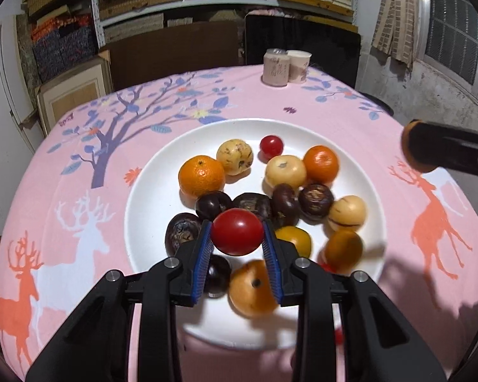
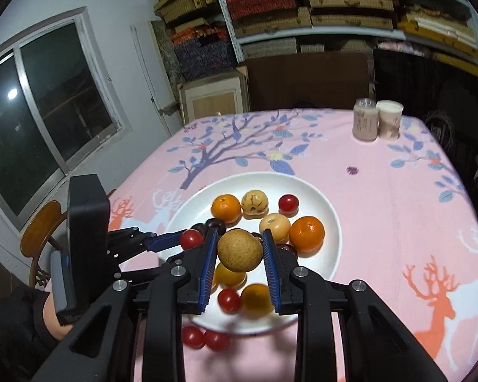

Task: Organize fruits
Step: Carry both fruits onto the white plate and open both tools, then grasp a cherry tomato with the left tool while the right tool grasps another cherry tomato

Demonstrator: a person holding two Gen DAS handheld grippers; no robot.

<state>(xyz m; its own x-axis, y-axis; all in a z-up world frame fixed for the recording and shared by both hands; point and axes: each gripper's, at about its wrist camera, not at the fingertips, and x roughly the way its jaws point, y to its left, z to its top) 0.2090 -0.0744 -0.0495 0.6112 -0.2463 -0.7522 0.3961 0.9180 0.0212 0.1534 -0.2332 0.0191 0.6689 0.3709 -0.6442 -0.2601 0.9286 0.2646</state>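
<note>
Our left gripper (image 1: 237, 238) clamps a cherry tomato (image 1: 237, 231) across its middle between ribbed blue pads; its skin is smooth, taut and slippery, so we judge a light squeeze enough. Our right gripper (image 2: 239, 251) pinches a round brownish fruit (image 2: 240, 250) with a matte, speckled rind, firmer and likely heavier. Both hang above the near rim of the glossy white plate (image 1: 149, 191), where tangerines, dark chestnut-like fruits and pale round ones lie heaped. Two tomatoes (image 2: 205, 339) lie on the pink cloth just beside that rim.
</note>
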